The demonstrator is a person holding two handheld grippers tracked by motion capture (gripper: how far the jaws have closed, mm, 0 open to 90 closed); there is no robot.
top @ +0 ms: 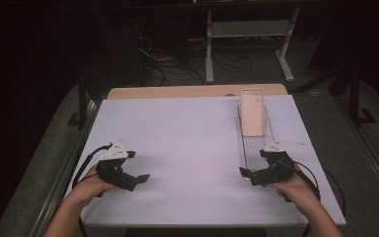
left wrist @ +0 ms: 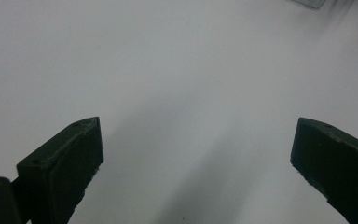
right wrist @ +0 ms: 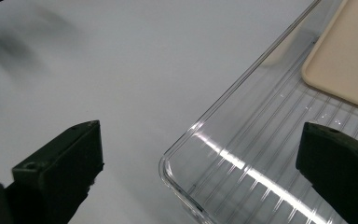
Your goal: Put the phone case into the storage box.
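A clear ribbed plastic tray (top: 254, 148) lies on the right half of the white desk (top: 187, 143), its long axis running from the person's side toward the far edge. On its far part rests a beige phone case (top: 252, 112), long axis the same way as the tray, its camera cutout at the far end near the desk's back edge. The right tongs (top: 252, 174) sit at the tray's near end, pointing leftward and slightly away from the person; in the right gripper view their jaws stand wide apart, one over the bare desk and the other over the tray (right wrist: 261, 154), with the tray's rounded near corner between them and a corner of the phone case (right wrist: 345, 65) beyond. Nothing is clamped. The left tongs (top: 139, 168) rest low over the left part of the desk, well apart from the tray, pointing rightward; in the left gripper view their jaws are likewise spread wide over plain white surface. A hand grips each tool from the near edge. The white surface covers a wooden top whose tan strip (top: 192, 91) shows along the far side. The room behind is dark, with cables on the floor (top: 177, 64) and a light-coloured desk frame (top: 249, 34) standing farther back.
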